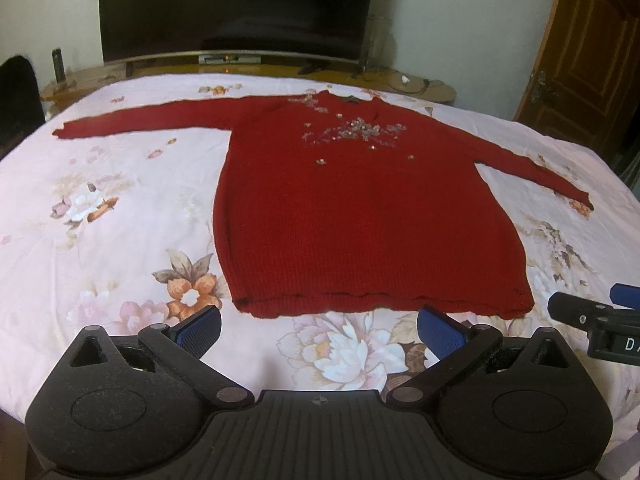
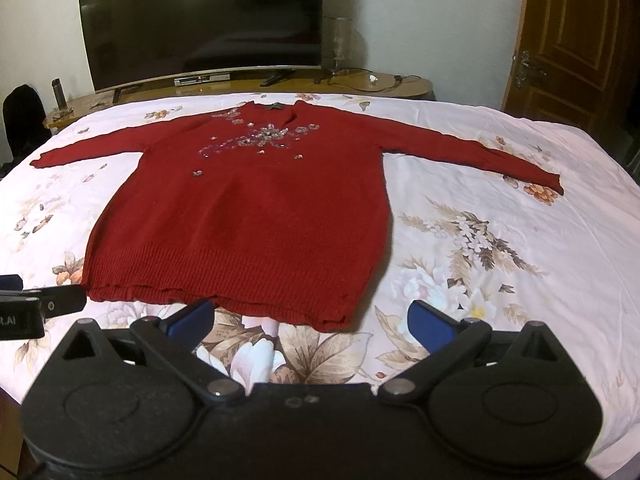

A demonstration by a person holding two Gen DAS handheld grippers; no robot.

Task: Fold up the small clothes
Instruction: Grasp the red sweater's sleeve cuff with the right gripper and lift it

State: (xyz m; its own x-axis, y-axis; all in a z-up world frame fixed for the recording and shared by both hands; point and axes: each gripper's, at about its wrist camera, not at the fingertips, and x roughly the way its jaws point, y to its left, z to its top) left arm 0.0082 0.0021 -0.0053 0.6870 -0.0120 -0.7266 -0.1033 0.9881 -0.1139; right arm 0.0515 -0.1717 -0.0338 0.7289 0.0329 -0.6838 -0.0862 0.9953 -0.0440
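Observation:
A dark red knitted sweater (image 1: 360, 216) with sequin flowers on the chest lies flat on the bed, front up, both sleeves spread out to the sides; it also shows in the right wrist view (image 2: 248, 224). My left gripper (image 1: 320, 330) is open and empty, just short of the sweater's hem. My right gripper (image 2: 310, 320) is open and empty, at the hem's right corner. The right gripper's tip (image 1: 592, 316) shows at the right edge of the left wrist view, and the left gripper's tip (image 2: 36, 304) at the left edge of the right wrist view.
The bed has a pink floral sheet (image 1: 100, 200). Behind it a wooden TV stand (image 2: 240, 84) carries a large black TV (image 2: 200, 20), a set-top box and cables. A wooden door (image 2: 568, 40) stands at the right. A dark chair (image 2: 24, 120) is at the left.

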